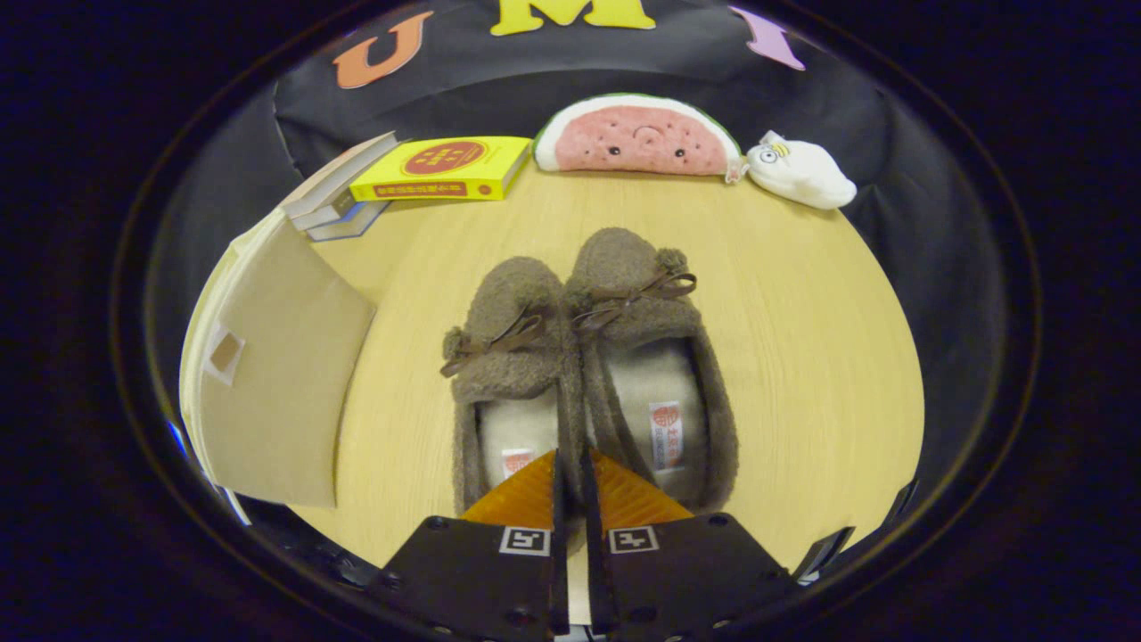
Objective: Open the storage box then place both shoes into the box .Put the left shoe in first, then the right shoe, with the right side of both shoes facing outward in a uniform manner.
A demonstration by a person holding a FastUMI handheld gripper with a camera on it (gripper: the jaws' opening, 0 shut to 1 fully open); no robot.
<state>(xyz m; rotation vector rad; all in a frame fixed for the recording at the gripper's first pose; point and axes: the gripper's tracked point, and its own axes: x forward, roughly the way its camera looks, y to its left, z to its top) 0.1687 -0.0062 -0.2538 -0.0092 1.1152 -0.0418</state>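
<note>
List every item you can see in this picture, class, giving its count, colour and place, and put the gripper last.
Slippers: two, brown and fuzzy with bows, side by side mid-table, heels toward the fingers.
Storage box: one, beige, left of the slippers.
Books: a small stack, the top one yellow, at the far left of the table.
Watermelon plush: one, pink with a green rim, far edge, right of the books.
White plush: one, right of the watermelon plush.
Table: one, light wood.
Gripper: one, fingers nearly together, tips at the slippers' heels where the two meet.
</note>
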